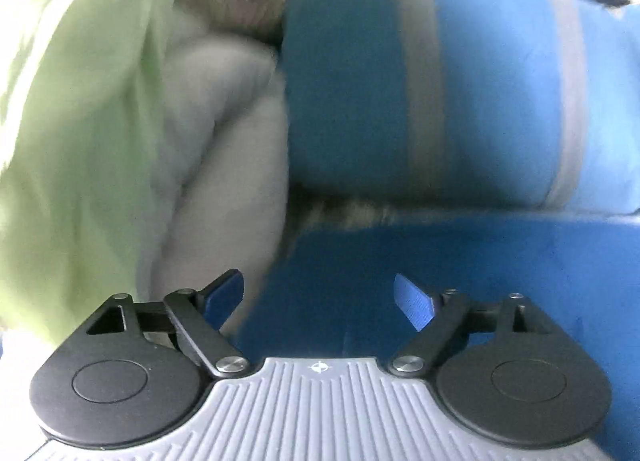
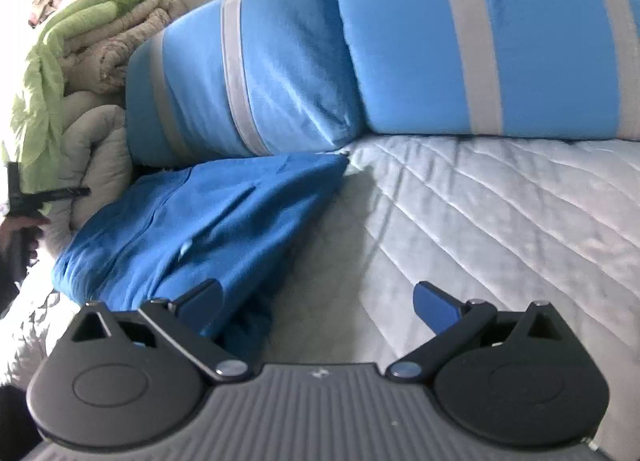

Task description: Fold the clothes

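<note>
Right wrist view: both grippers (image 2: 316, 307) gape empty, the blue garment (image 2: 192, 221) lies released on the mattress (image 2: 500, 221) near 2 pillows (image 2: 248, 81), likely set down folded.

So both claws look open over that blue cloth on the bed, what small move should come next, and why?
Probably close the right gripper on the near edge of the blue garment. Both it and the left gripper stand open and hold nothing. The garment lies bunched on the quilted mattress below the striped pillows, so it looks unfinished.
</note>
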{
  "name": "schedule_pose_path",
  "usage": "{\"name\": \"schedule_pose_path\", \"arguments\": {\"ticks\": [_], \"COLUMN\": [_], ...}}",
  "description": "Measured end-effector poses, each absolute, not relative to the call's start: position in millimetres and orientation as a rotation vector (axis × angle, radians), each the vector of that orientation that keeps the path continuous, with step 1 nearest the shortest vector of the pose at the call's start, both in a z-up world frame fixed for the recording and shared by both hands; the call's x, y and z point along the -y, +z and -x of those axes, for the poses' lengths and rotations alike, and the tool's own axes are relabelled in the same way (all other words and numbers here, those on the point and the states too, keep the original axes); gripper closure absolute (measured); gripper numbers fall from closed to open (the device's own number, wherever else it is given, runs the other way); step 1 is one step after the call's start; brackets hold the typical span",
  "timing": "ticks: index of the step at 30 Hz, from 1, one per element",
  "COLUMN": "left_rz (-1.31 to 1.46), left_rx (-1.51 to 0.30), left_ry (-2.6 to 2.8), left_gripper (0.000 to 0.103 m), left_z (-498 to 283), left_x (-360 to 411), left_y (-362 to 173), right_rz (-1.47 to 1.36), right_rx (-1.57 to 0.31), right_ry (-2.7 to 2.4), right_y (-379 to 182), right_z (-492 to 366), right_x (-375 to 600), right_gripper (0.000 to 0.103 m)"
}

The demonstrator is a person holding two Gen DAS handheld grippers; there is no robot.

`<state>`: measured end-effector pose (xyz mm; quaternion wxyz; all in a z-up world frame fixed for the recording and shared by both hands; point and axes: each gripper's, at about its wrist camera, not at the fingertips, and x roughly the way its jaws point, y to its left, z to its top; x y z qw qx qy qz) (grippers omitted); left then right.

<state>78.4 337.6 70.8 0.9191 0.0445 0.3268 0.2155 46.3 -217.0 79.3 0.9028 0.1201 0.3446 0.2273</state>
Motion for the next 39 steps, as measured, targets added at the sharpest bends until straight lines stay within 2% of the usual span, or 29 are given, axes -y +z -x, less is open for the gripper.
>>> {"name": "schedule_pose_path", "arguments": {"ticks": [5, 7, 14, 21, 29, 33, 37, 39], "left_rz": [0.054, 0.071, -0.061, -0.297, -0.162, -0.139, -0.073, -0.084], "left_rx": [-0.683, -0.652, -0.646, -0.607, -0.513, -0.573, -0.68, -0.673], "left_ry": [0.502, 0.523, 0.602, 0.441, 0.16, 0.054, 0.047, 0.06], "left_gripper": [0.02, 0.014, 0.009, 0.01, 0.01, 0.01, 0.009, 0.006], "left_z": [-84, -86, -96, -72, -70, -98, -122, -122], "left_x": [-369, -376, -366, -302, -187, -132, -107, -104], "left_y": [12, -2, -12, 19, 76, 58, 10, -18], "right_rz": [-0.229, -0.21, -0.224, -0.215, -0.26, -0.273, -0.296, -0.313], "right_rx": [-0.702, -0.731, -0.8, -0.786, -0.803, -0.811, -0.818, -0.819], "right_ry": [0.459, 0.423, 0.395, 0.371, 0.363, 0.354, 0.343, 0.343], "right_y": [54, 40, 15, 20, 19, 18, 15, 15], "right_z": [-19, -18, -26, -20, -20, -20, -22, -23], "right_x": [241, 242, 238, 242, 248, 251, 256, 258], "right_gripper": [0.001, 0.001, 0.001, 0.001, 0.001, 0.001, 0.001, 0.001]}}
